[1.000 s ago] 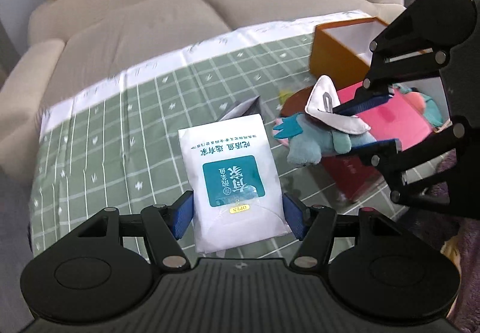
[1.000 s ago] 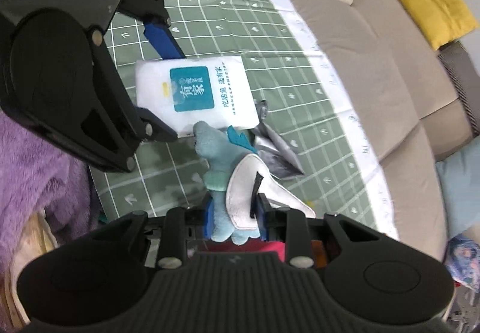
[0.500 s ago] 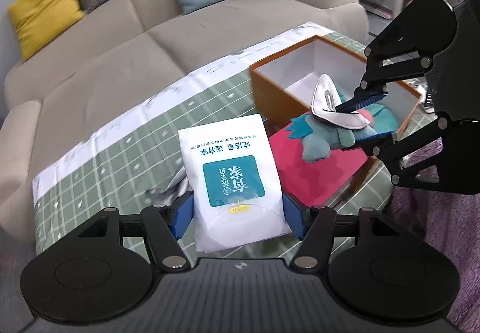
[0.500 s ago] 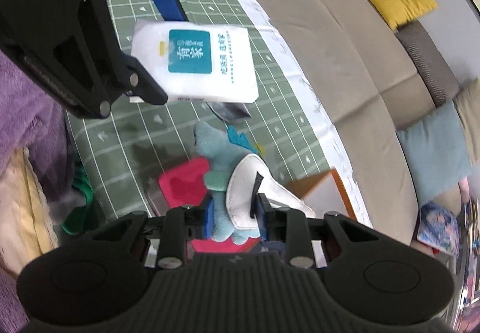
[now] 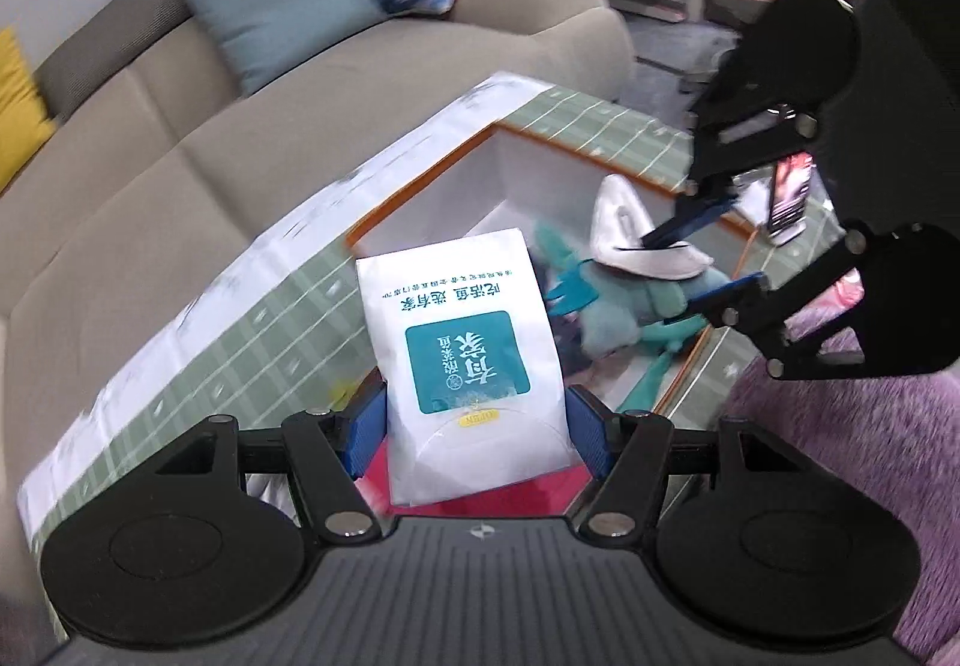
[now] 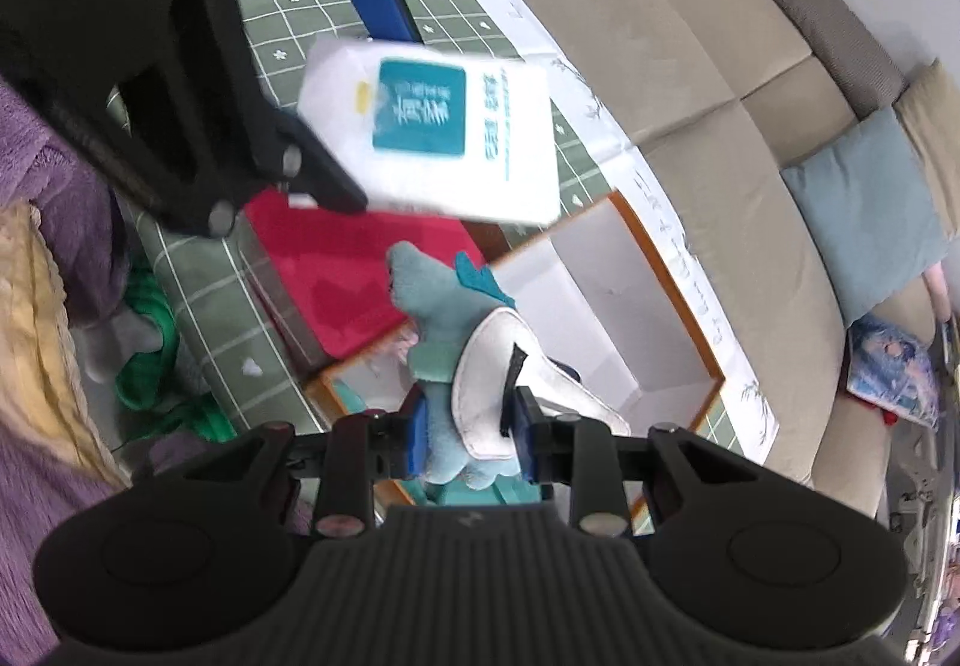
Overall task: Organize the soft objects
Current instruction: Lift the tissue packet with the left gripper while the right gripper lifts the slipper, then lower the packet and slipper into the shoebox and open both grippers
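One view only, red box [image 6: 354,270]

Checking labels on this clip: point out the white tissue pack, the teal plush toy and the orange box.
white tissue pack [image 5: 462,360]: left wrist view, teal label.
teal plush toy [image 6: 441,315]: right wrist view, body.
orange box [image 6: 624,300]: right wrist view, white inner wall.

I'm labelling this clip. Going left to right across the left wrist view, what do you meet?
Yellow cushion → blue-grey cushion → white tissue pack → teal plush toy → right gripper.
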